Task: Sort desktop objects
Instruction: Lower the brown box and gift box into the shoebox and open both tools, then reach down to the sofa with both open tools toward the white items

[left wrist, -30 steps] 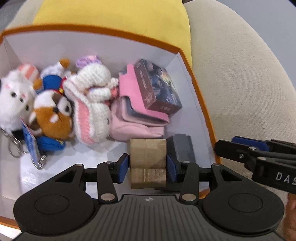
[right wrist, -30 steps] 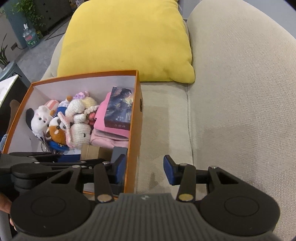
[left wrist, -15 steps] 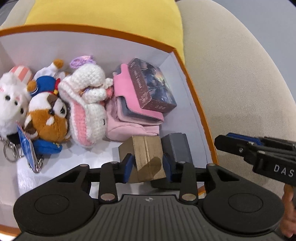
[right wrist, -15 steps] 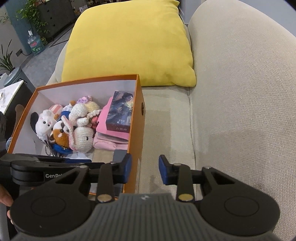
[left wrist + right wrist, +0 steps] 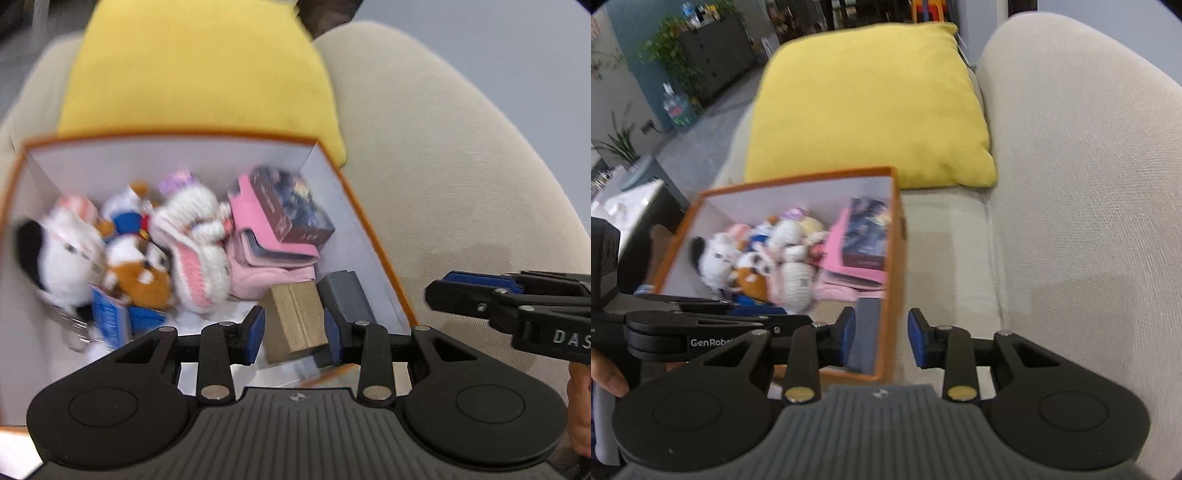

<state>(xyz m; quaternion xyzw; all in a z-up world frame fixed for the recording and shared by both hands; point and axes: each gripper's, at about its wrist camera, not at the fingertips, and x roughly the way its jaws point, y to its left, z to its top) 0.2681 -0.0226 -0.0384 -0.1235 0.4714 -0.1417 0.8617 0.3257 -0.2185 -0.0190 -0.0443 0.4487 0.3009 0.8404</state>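
An orange box [image 5: 369, 236] with a white inside sits on a beige sofa seat. It holds plush toys [image 5: 195, 251], pink pouches [image 5: 269, 275], a dark picture box [image 5: 295, 210], a gold box [image 5: 295, 321] and a grey box [image 5: 347, 299]. My left gripper [image 5: 293, 334] hovers over the box's near right corner. Its jaws are opening. The gold box lies askew below the gap, and neither pad presses on it. My right gripper [image 5: 881, 339] is open and holds nothing. It hangs above the orange box's right wall [image 5: 895, 258], beside the grey box [image 5: 866, 332].
A yellow cushion [image 5: 871, 103] leans on the sofa behind the box. The sofa's backrest [image 5: 1089, 166] curves along the right. Bare seat [image 5: 945, 258] lies right of the box. Dark furniture and potted plants [image 5: 683, 62] stand far left. A hand [image 5: 605, 376] holds the left tool.
Both grippers have risen and drawn back, so the orange box looks smaller. Both pairs of jaws have narrowed. The gold box has turned askew and now lies below the left fingers.
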